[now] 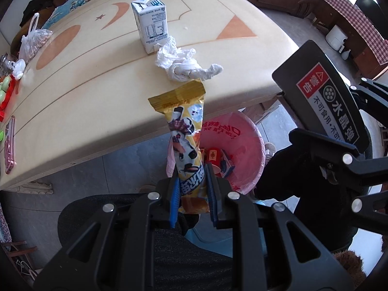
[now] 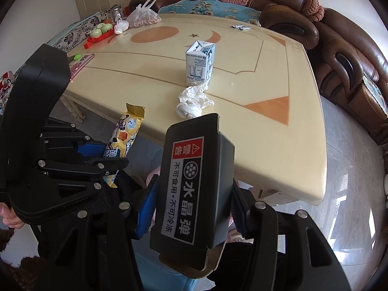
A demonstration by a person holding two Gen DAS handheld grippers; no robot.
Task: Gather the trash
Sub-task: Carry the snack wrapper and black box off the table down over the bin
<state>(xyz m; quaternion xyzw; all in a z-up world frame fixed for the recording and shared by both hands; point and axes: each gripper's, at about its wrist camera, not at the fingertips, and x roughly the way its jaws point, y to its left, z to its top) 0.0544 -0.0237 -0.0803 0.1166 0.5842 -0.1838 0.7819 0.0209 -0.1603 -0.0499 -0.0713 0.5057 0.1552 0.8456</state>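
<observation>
My left gripper point(image 1: 192, 189) is shut on a yellow snack wrapper point(image 1: 185, 131) that stands up from its blue pads, held over a bin lined with a pink bag point(image 1: 238, 135) beside the table edge. The right gripper point(image 2: 191, 203) is shut on a black cardboard box point(image 2: 191, 184) with a red-and-white label; that box point(image 1: 322, 97) also shows at the right of the left wrist view. On the cream table point(image 1: 101, 92) lie a crumpled white plastic bag point(image 1: 181, 63) and an upright white milk carton point(image 1: 151, 23). Both also appear in the right wrist view: bag point(image 2: 192, 100), carton point(image 2: 200, 63).
The bin holds red and blue packaging point(image 1: 219, 160). At the table's far side sit a bag of nuts point(image 2: 143, 14), red and green toys point(image 2: 99, 34) and a pink case point(image 1: 9, 145). A brown leather sofa point(image 2: 344, 55) wraps round the table. Grey tiled floor point(image 2: 351, 194) lies to the right.
</observation>
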